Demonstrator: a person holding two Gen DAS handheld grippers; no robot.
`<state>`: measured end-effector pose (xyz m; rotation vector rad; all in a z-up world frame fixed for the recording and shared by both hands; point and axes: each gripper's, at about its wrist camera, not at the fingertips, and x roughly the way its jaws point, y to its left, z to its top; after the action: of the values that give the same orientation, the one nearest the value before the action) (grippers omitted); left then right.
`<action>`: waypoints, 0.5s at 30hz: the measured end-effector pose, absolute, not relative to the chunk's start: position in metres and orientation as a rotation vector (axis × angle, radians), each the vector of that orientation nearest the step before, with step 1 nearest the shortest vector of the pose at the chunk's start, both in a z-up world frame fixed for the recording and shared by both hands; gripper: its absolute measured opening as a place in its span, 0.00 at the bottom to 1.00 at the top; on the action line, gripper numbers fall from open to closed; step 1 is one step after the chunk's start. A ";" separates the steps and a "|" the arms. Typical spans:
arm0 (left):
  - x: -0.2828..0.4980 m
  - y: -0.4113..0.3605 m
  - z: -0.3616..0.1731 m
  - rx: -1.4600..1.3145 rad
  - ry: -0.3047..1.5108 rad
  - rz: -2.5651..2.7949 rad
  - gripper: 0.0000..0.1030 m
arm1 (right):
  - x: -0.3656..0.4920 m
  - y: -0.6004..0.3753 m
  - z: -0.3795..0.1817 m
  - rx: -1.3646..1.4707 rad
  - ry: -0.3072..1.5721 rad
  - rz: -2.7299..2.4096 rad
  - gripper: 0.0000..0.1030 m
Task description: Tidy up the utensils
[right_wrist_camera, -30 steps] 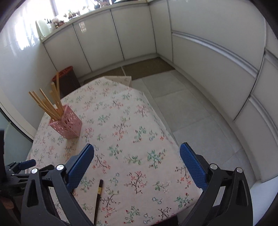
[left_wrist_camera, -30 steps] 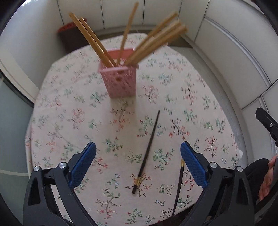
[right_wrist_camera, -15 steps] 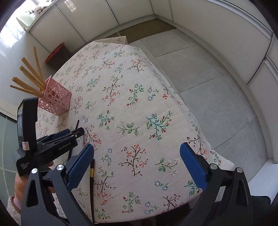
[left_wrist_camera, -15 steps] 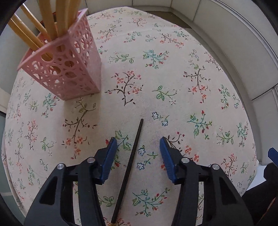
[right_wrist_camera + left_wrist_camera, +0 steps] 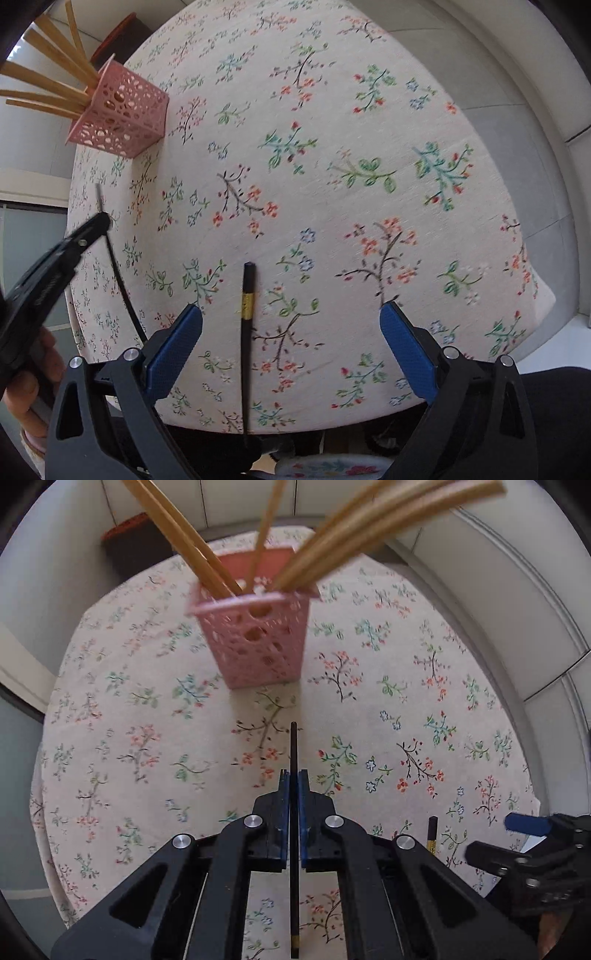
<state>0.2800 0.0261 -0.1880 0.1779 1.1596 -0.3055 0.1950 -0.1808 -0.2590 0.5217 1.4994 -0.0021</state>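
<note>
A: Black chopstick (image 5: 294, 746), 1, clamped in left gripper (image 5: 294, 775); pink holder (image 5: 255, 642) straight ahead.
B: Tilt tip-down, then release inside. Right gripper (image 5: 291, 332) wide apart over 2nd chopstick (image 5: 246, 314).

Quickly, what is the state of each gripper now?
Left gripper: closed on a black chopstick.
Right gripper: open, holding nothing.

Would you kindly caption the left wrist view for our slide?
Left gripper shut on a black chopstick, facing the pink holder of wooden chopsticks.
</note>
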 end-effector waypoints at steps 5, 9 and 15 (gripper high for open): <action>0.257 0.048 -0.147 0.165 1.040 -0.283 0.03 | 0.206 -0.137 -0.281 0.467 1.618 -0.040 0.61; 0.239 0.065 -0.129 0.146 0.977 -0.270 0.03 | 0.209 -0.112 -0.275 0.314 1.541 -0.135 0.16; 0.226 0.076 -0.103 0.102 0.918 -0.277 0.03 | 0.201 -0.126 -0.249 0.461 1.408 -0.045 0.07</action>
<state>0.2256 0.0757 -0.1029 0.1015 0.9182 -0.2774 0.2006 -0.1263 -0.2489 0.4610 1.4079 -0.0449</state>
